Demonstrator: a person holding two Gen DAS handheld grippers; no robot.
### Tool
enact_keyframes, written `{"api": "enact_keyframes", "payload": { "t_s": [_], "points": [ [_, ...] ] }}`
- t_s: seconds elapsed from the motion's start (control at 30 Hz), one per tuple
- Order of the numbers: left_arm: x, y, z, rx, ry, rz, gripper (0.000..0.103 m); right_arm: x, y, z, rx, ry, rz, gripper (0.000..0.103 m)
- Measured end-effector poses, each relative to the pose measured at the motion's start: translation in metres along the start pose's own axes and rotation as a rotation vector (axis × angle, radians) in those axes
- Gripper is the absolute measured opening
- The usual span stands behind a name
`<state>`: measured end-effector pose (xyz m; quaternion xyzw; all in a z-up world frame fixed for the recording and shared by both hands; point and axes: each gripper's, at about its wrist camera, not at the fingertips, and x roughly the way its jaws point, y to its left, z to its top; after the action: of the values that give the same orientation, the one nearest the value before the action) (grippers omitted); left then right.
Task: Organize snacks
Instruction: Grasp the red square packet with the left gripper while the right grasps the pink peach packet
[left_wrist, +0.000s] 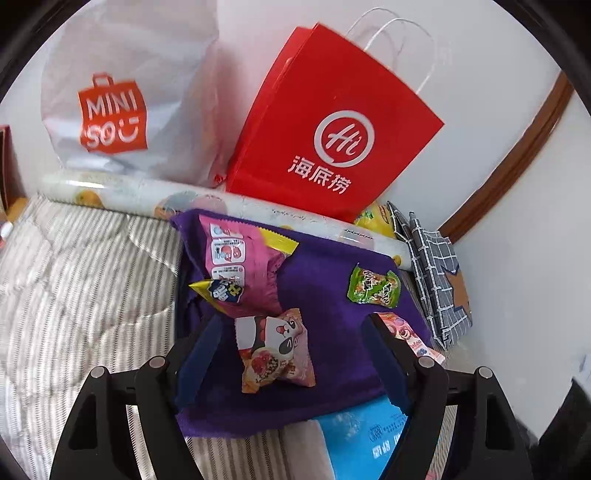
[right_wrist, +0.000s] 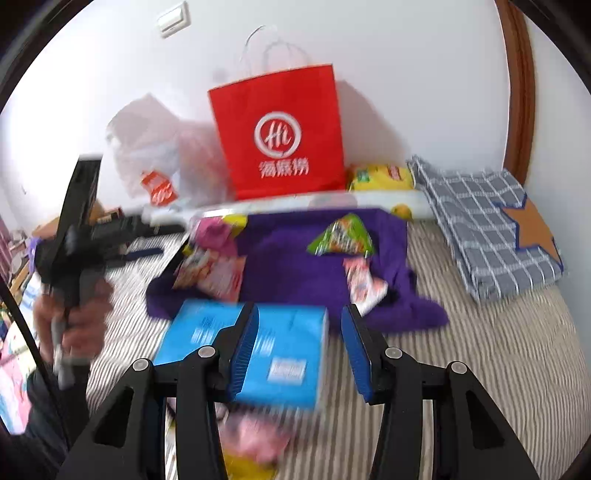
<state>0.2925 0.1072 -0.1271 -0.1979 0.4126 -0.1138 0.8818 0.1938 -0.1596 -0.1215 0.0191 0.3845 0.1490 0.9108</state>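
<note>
While the left gripper (left_wrist: 291, 354) tilts down over the purple cloth (left_wrist: 325, 295), its fingers sit apart around a panda snack pack (left_wrist: 275, 350), not touching. The right gripper's (right_wrist: 299, 347) fingers are apart too, above the blue box (right_wrist: 280, 350).

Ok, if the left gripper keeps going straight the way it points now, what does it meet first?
Most likely the panda snack packet, which lies between the open left gripper fingers on the purple cloth; depth is hard to judge.

Blurred pink packet (right_wrist: 255, 439) below blue box (right_wrist: 280, 354)
</note>
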Motion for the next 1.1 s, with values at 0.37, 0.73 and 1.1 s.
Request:
{"api": "enact_keyframes", "payload": {
  "t_s": [0.37,0.73,1.1],
  "points": [
    [-0.055,0.0,-0.039,0.04,0.032,0.014,0.078,0.028,0.018,-0.059,0.041,0.171,0.034,0.054],
    [-0.081,-0.004,-0.068,0.062,0.045,0.024,0.079,0.016,0.0,-0.082,0.114,0.191,0.055,0.054],
    [-0.096,-0.005,-0.087,0.085,0.065,0.081,0.079,0.049,0.012,-0.071,0.181,0.184,0.122,0.062]
  ]
}}
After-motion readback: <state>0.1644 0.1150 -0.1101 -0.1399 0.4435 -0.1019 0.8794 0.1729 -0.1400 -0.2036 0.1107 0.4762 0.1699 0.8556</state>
